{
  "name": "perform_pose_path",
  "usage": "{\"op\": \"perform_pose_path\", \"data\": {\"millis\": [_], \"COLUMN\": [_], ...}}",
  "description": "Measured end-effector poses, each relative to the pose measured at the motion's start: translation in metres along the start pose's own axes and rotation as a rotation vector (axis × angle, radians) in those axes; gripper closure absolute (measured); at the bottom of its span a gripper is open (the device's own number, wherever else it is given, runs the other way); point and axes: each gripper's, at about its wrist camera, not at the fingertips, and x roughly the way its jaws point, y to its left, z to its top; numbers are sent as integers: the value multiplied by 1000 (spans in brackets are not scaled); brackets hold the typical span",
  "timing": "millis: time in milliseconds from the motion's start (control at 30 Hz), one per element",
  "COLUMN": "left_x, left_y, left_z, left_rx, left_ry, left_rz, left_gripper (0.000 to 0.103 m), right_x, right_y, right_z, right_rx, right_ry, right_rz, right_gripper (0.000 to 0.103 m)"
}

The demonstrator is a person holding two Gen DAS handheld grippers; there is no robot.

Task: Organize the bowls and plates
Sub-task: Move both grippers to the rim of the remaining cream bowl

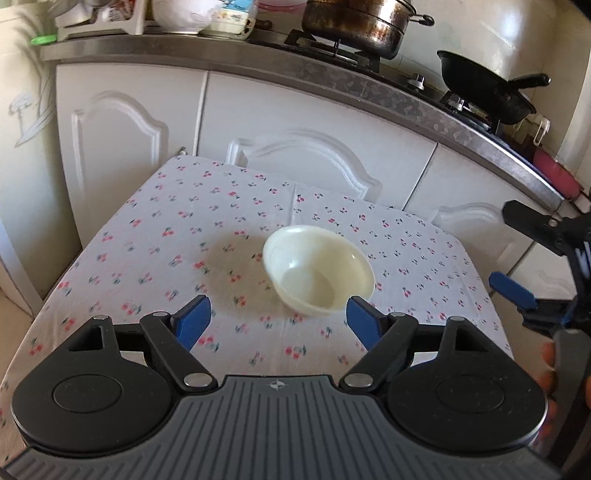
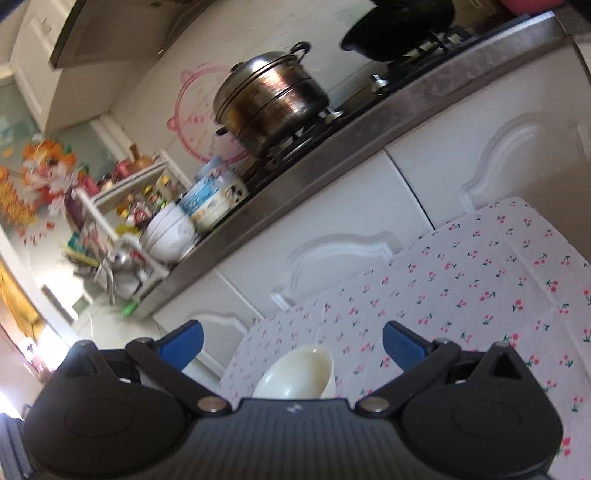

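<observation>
A cream bowl (image 1: 317,273) stands upright on the cherry-print tablecloth (image 1: 166,236), with nothing in it. My left gripper (image 1: 277,308) hangs just in front of it and is open. Its right blue pad (image 1: 364,321) overlaps the bowl's near rim in the picture, and the left pad is well apart from the bowl. My right gripper (image 1: 517,254) reaches in from the right edge, open, with a hand behind it. In the tilted right wrist view the right gripper (image 2: 291,334) is open, and the bowl (image 2: 299,373) shows low between its fingers without touching them.
White cabinet doors (image 1: 295,122) rise behind the table. On the steel counter (image 1: 229,59) are a steamer pot (image 1: 354,26), a black wok (image 1: 484,88), and stacked bowls (image 2: 173,232) beside a dish rack. The tablecloth drops off at the left and near edges.
</observation>
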Motion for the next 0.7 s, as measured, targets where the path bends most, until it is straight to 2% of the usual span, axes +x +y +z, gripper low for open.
{"op": "perform_pose_path", "data": {"millis": [100,300,400,567,700], "left_x": [16,54,71,93,100], "left_y": [-8,-11,-9,-5,-8], "left_z": [7,18,20,19,19], "left_rx": [5,-11,-17,-33,-18], "left_ry": [4,25,47,85,92], "left_rz": [16,71,98,112,105], "left_gripper": [4,5,11,33,41], "right_x": [6,17,21,30,36], "right_y": [-17,-40,-46,-53,-54], "right_z": [4,10,12,13,11], "right_rx": [83,137,140,157,163], "right_ry": [17,50,68,108,141], "right_rz": [14,20,14,11,25], "right_gripper": [0,0,0,0,0]}}
